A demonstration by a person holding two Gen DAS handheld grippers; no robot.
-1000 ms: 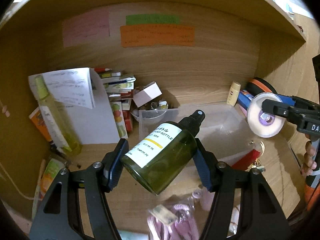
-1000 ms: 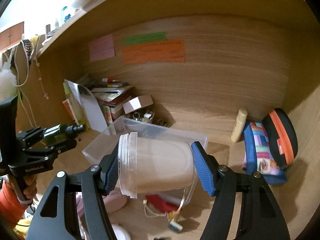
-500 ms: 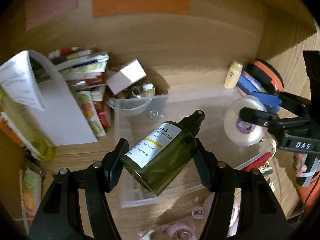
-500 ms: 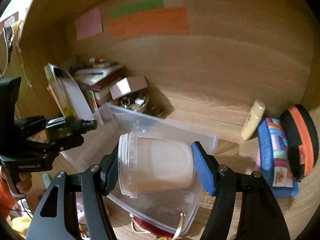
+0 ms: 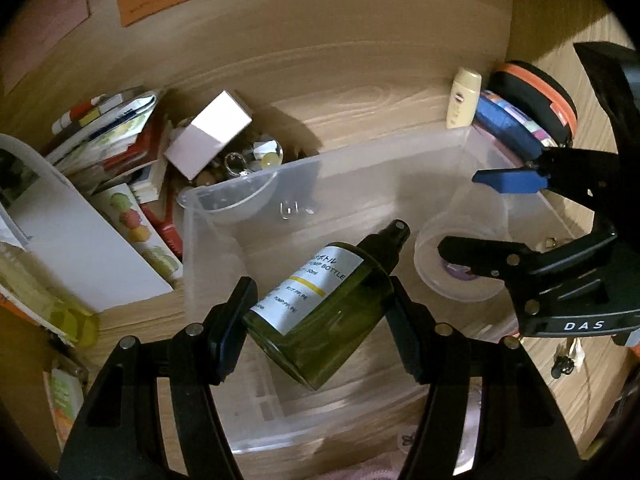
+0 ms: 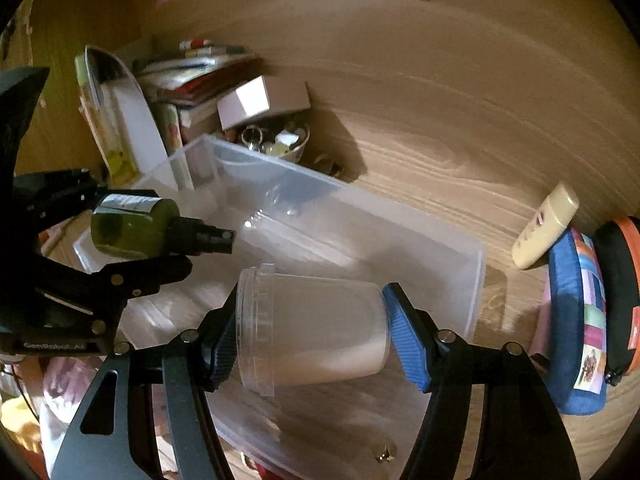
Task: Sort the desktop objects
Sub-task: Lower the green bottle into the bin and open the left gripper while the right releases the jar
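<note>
One clear plastic bin (image 5: 248, 216) sits on the wooden worktop (image 6: 440, 152), the largest thing here; through its clear walls I see no loose items on its floor, though blur makes that uncertain. One stack of books (image 5: 120, 148) leans left of it, and one small bowl (image 6: 292, 148) of trinkets stands behind, a pale box (image 6: 260, 100) resting on top. Two hand-held grippers hover over the bin: the left hand-held gripper (image 5: 320, 316) pinches one green spray bottle (image 5: 316, 312), tilted nozzle-up, and the right hand-held gripper (image 6: 312, 328) clamps one translucent lidded jar (image 6: 312, 328) lying sideways. One cream tube (image 6: 544, 232) leans on a colourful pouch (image 6: 580, 328).
</note>
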